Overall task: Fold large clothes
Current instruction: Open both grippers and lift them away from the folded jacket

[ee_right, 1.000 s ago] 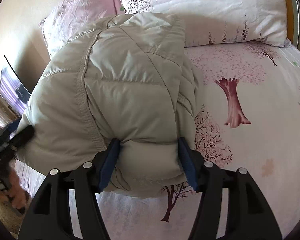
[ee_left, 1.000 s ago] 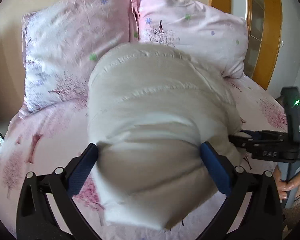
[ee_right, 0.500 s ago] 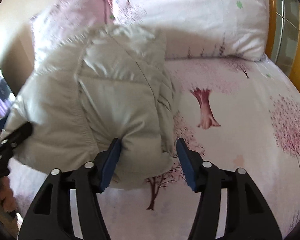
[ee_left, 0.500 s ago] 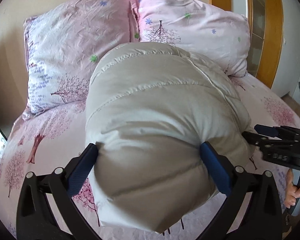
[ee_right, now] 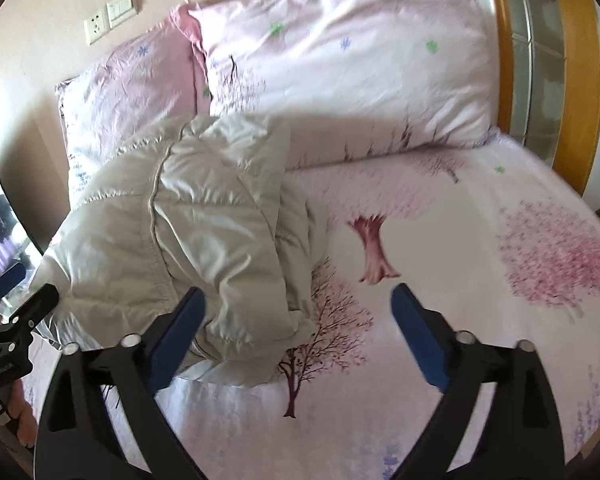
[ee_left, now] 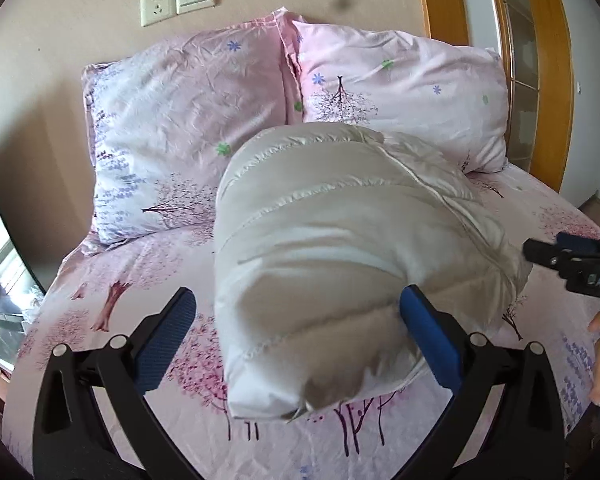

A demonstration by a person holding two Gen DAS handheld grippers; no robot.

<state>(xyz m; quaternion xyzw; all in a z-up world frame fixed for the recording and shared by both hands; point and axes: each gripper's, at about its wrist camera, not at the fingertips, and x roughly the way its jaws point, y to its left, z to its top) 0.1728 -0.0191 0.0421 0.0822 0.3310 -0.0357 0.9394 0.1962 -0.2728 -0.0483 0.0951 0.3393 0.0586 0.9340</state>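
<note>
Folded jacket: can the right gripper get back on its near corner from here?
Probably yes. The right gripper is open, and the folded jacket lies on the bedsheet just left of its gap, one blue pad already against the fabric. Nothing sits between; a small shift left should do.

bed (ee_left: 100,360) – folded jacket (ee_left: 340,248), two pillows (ee_left: 188,132)

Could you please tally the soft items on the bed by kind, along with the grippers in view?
Pillows: 2, left pillow and right pillow
Puffer jacket: 1
Grippers: 2, left gripper and right gripper
Total: 5
</note>
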